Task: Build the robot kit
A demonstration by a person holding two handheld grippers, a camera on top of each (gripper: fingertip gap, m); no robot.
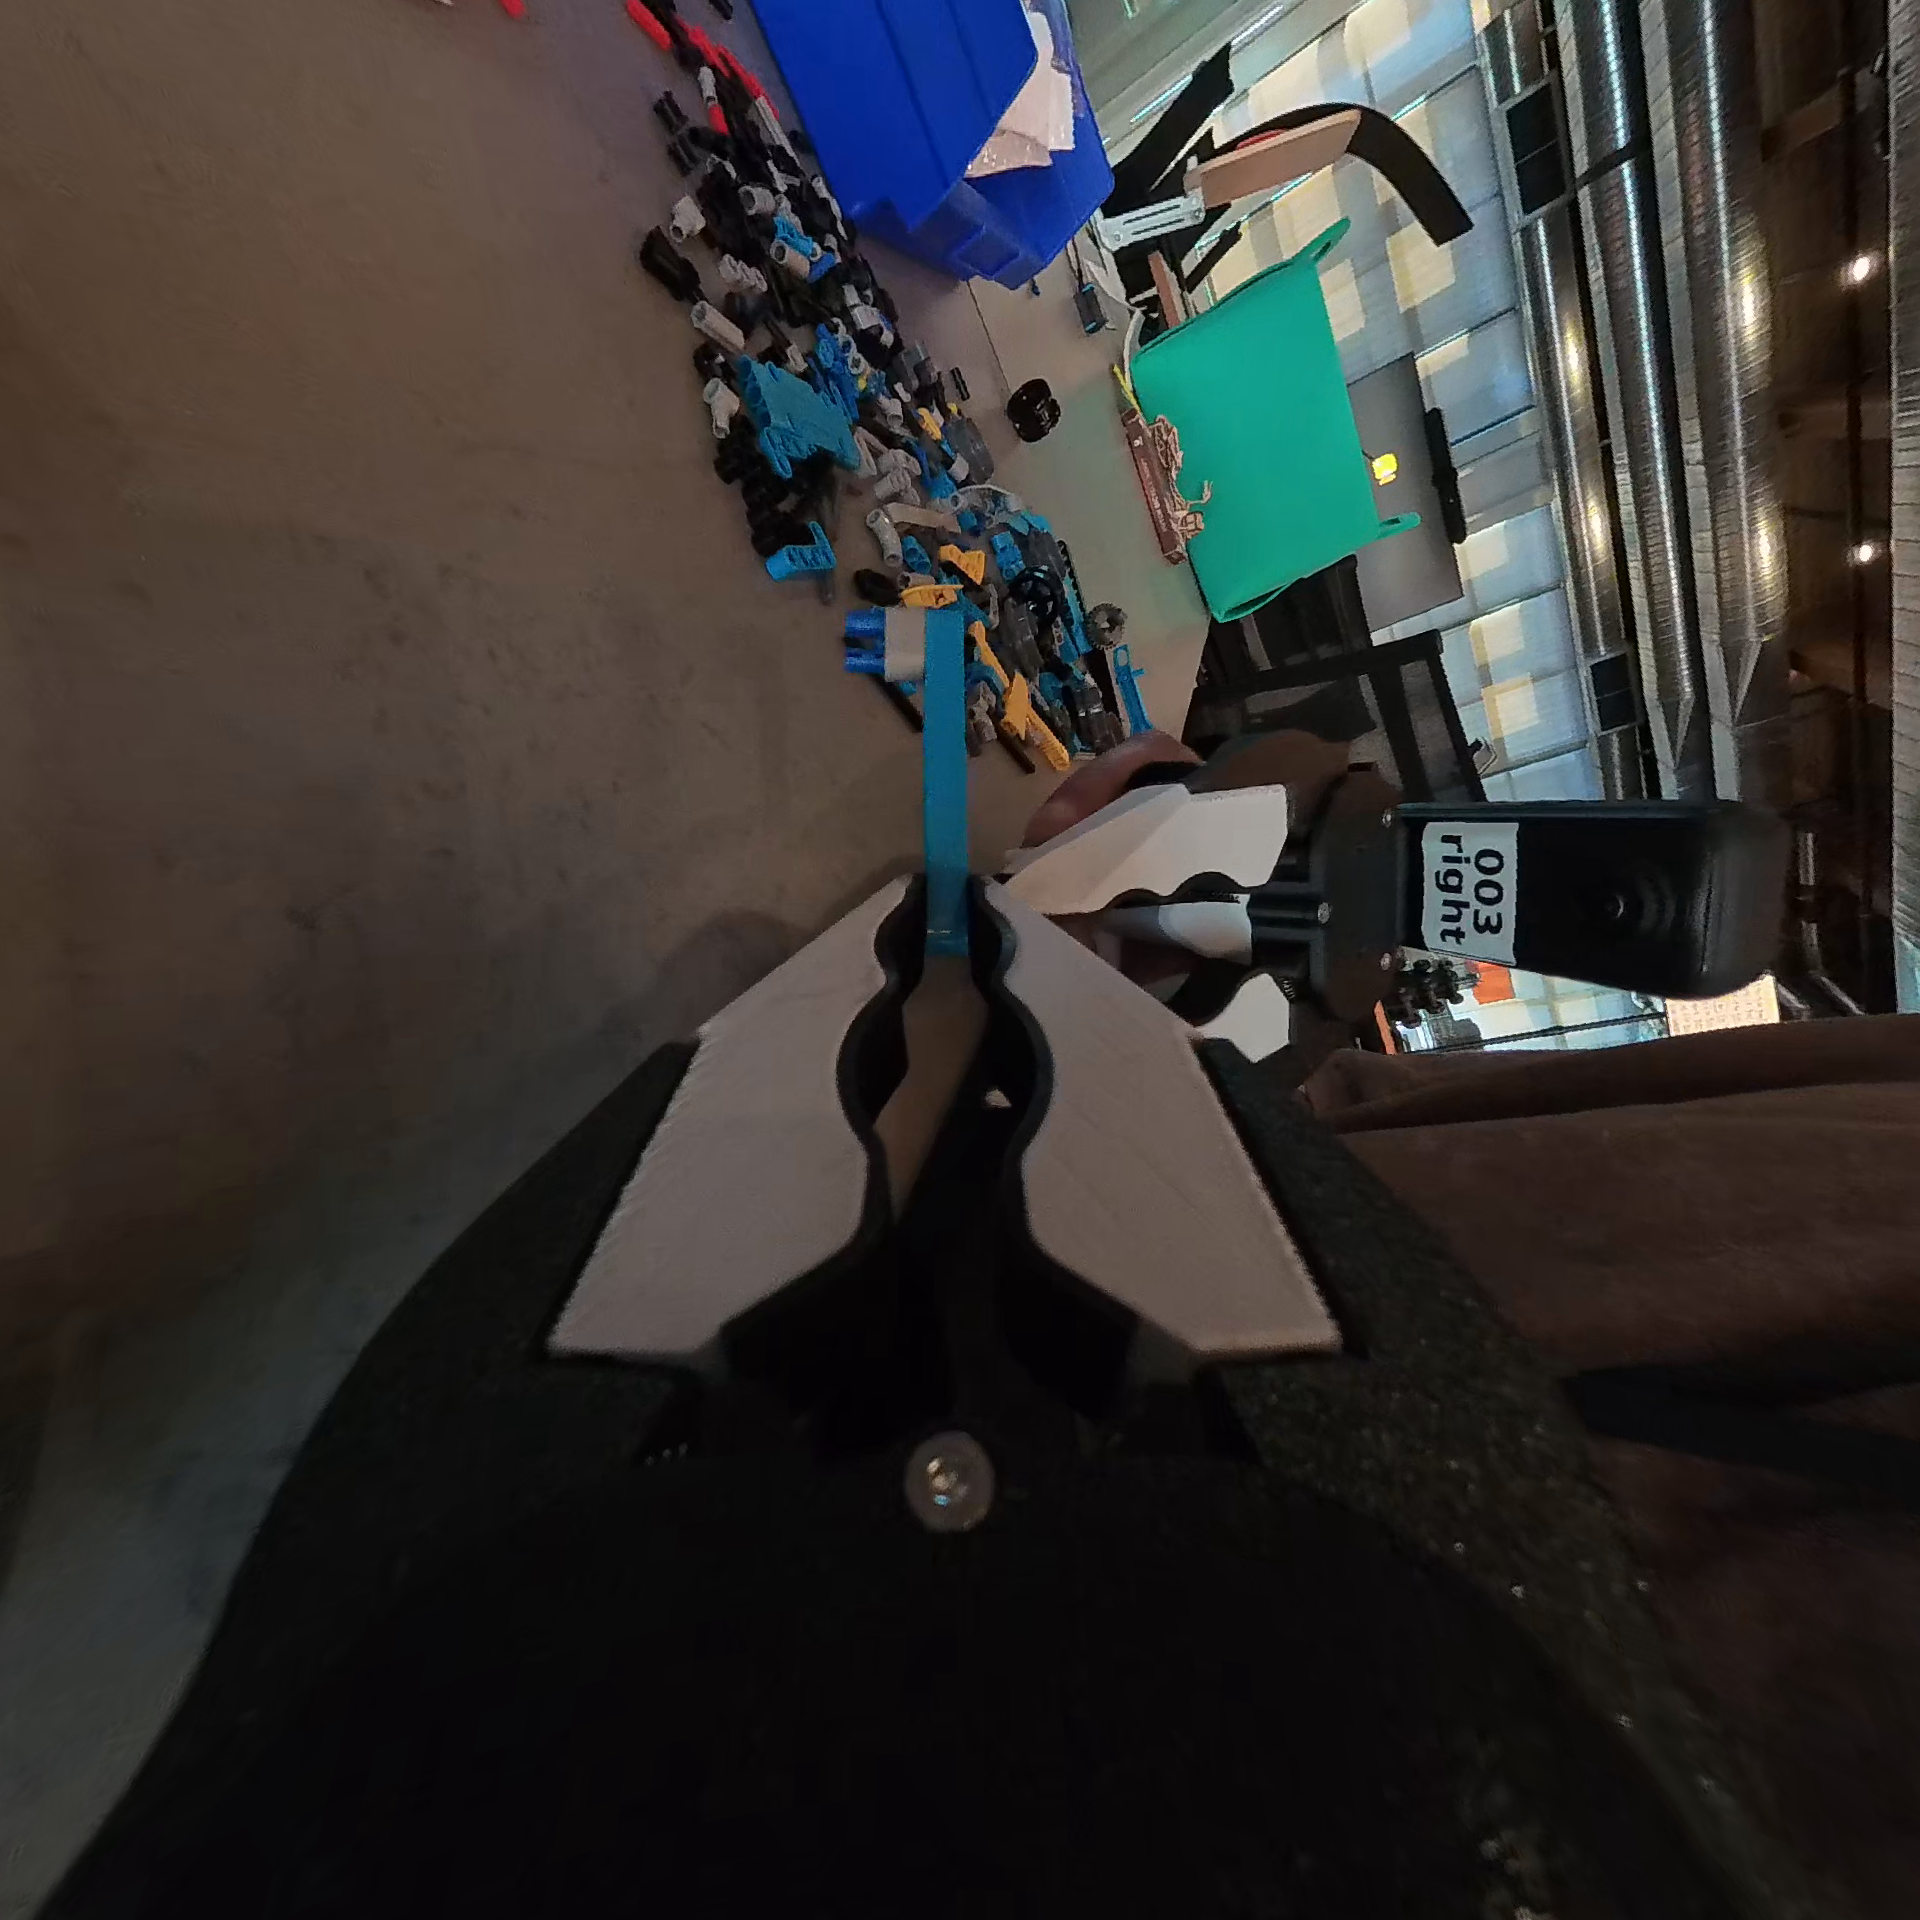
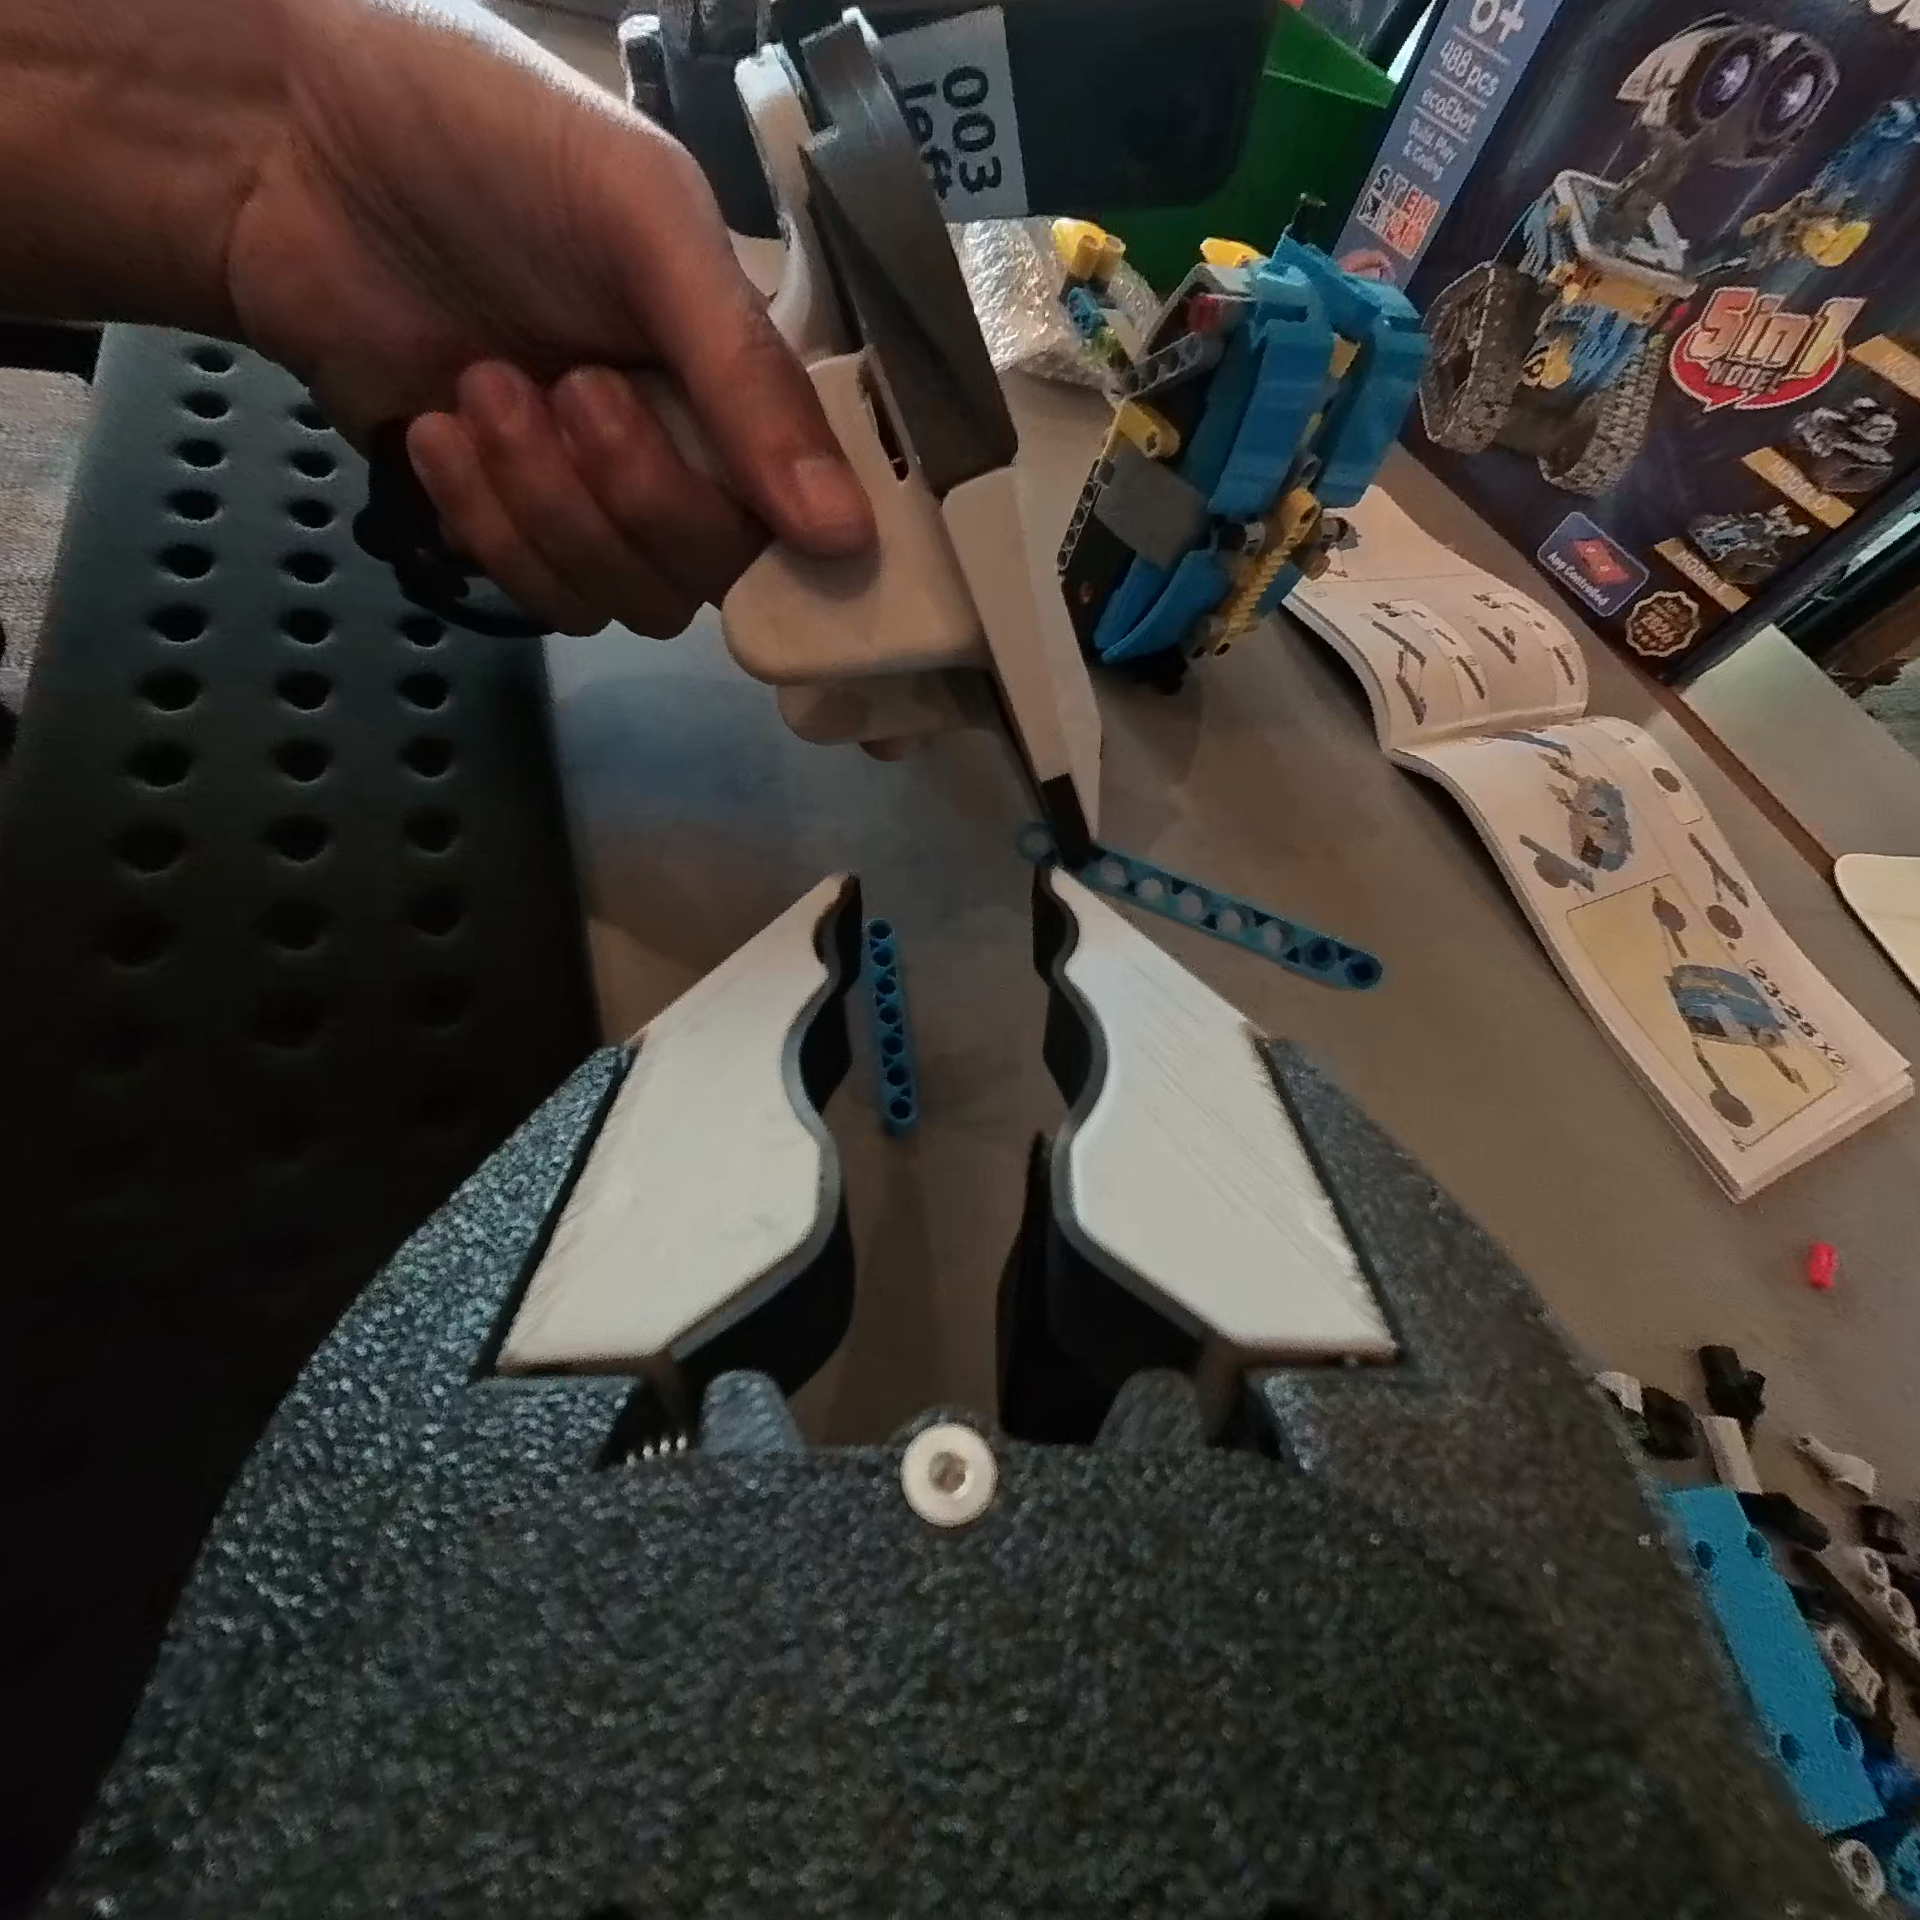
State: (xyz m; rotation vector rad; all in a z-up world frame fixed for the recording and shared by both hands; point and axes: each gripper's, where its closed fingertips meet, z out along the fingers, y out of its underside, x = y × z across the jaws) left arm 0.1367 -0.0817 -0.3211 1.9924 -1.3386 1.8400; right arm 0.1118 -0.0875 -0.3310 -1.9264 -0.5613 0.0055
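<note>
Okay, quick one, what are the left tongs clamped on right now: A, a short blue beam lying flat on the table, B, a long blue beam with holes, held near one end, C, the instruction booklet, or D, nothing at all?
B: the left tongs are shut on the long blue beam near one end, while the short blue beam lies loose between the open right tongs.
</note>
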